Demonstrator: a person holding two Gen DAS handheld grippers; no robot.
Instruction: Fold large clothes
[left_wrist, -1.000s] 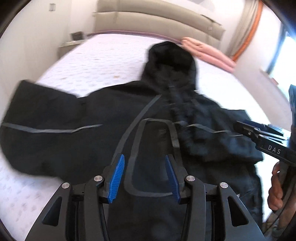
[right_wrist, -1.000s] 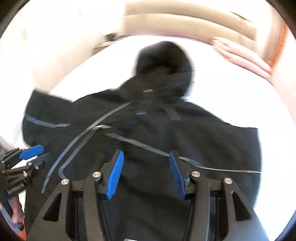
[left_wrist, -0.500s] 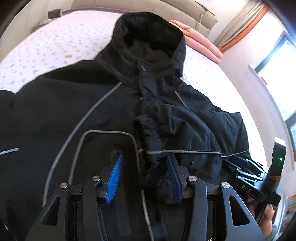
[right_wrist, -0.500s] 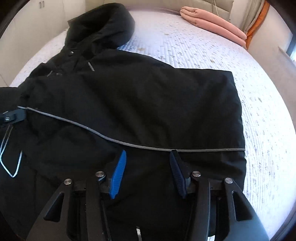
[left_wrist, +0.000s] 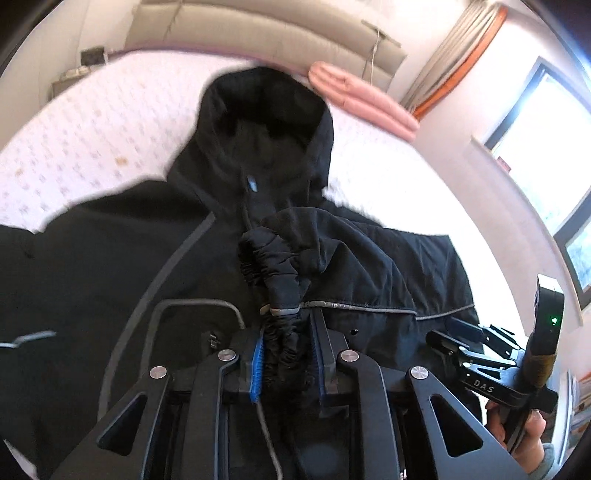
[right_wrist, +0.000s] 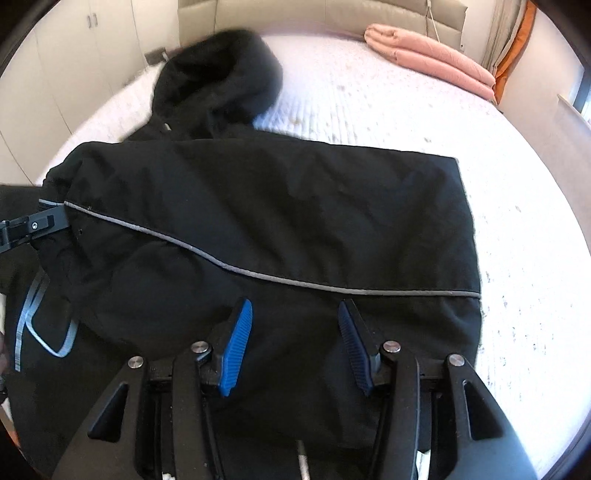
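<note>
A black hooded jacket (left_wrist: 110, 258) with grey reflective piping lies spread on a white bed (left_wrist: 74, 140), hood toward the headboard. Its right sleeve is folded in across the chest. My left gripper (left_wrist: 286, 354) is shut on the sleeve's elastic cuff (left_wrist: 284, 332) over the jacket's middle. In the right wrist view the jacket (right_wrist: 277, 229) fills the frame and my right gripper (right_wrist: 295, 328) is open, hovering just above the folded sleeve near its lower edge. The right gripper also shows in the left wrist view (left_wrist: 465, 336). The left gripper's tip (right_wrist: 33, 225) shows at the left edge.
Folded pink bedding (right_wrist: 432, 62) lies at the far right of the bed near the beige headboard (left_wrist: 258, 40). A window (left_wrist: 546, 177) and curtain are to the right. White cupboards (right_wrist: 74, 55) stand to the left. Bare mattress (right_wrist: 517, 258) lies right of the jacket.
My left gripper has closed on the sleeve cuff and lifted it slightly. The right gripper stays open over the folded sleeve and has shifted a little.
</note>
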